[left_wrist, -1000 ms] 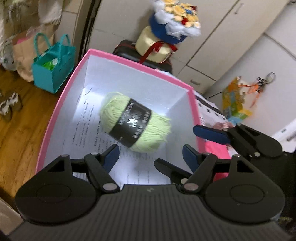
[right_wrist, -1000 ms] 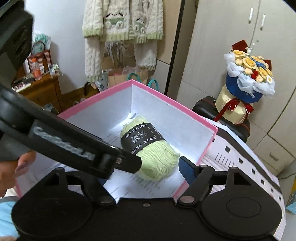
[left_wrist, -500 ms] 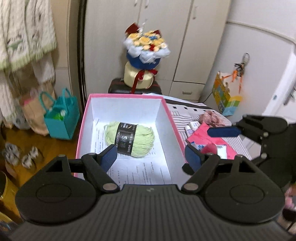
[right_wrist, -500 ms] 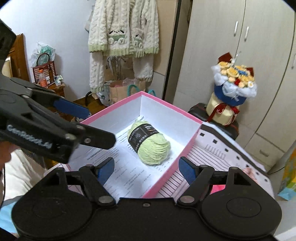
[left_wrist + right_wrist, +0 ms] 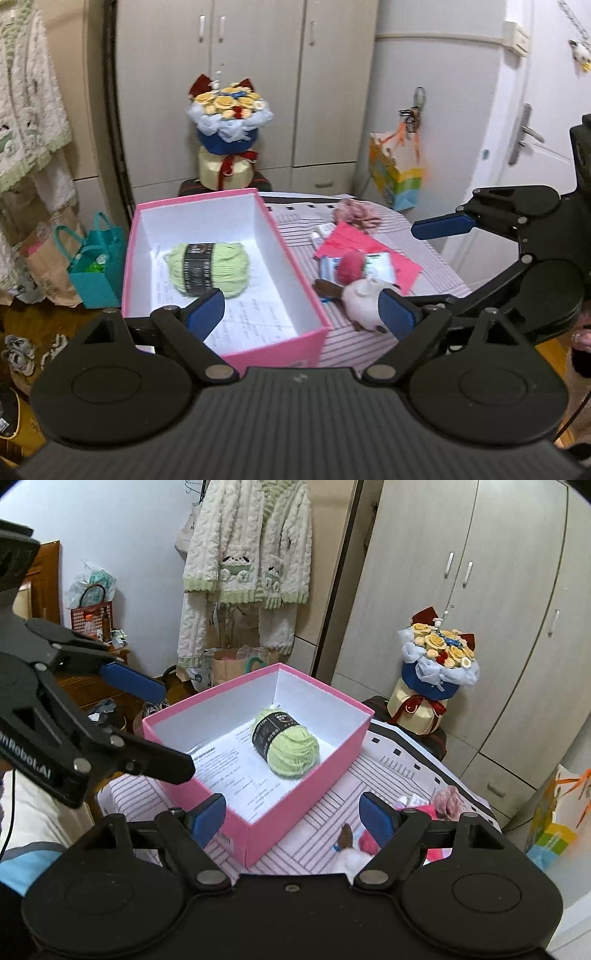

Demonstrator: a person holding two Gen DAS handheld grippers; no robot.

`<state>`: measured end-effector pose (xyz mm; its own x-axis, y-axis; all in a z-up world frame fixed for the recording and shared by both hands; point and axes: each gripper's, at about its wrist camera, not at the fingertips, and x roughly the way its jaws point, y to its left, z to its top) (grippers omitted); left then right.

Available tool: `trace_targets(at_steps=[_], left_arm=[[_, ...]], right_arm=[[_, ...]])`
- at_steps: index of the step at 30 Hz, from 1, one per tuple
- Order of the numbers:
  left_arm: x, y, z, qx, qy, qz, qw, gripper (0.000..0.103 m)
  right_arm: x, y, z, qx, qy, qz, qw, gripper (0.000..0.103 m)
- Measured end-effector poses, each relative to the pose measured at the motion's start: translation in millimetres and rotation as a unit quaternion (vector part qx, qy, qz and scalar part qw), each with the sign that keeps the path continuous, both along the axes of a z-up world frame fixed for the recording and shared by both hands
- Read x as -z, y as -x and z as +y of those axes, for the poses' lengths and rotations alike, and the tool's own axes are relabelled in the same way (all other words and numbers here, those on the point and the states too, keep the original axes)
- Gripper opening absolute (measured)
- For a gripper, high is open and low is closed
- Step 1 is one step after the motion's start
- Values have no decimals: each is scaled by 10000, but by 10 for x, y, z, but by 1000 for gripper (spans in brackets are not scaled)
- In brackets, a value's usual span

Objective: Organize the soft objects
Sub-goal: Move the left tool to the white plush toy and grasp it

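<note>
One skein of green yarn (image 5: 207,268) lies inside the pink box (image 5: 299,266), its long axis running left to right, its black label band crosswise, with bare white floor around it. Right of the box, a white plush toy (image 5: 360,299) lies on the striped table (image 5: 436,273). Both the left tongs (image 5: 301,312) and right tongs (image 5: 291,818) stand apart, holding nothing.

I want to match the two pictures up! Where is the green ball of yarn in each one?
Left wrist view: the green yarn ball lies inside the pink box, left of the picture's middle.
Right wrist view: the same ball lies in the far part of the box, near the picture's middle.
Shared landmark: the flower bouquet by the wardrobe, beyond the box in both.
</note>
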<state>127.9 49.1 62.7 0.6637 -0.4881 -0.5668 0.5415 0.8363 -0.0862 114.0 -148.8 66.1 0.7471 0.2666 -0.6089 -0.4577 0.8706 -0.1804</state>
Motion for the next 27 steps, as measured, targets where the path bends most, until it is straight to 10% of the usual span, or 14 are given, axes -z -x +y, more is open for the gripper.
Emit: trace_targets(at_steps=[14, 27], left_arm=[[375, 129, -735, 719, -48, 127, 9973, 91], [970, -434, -1497, 634, -120, 748, 9951, 87]], right_arm=[[485, 490, -716, 751, -504, -297, 9955, 85], [1342, 16, -921, 465, -598, -806, 9939, 85]])
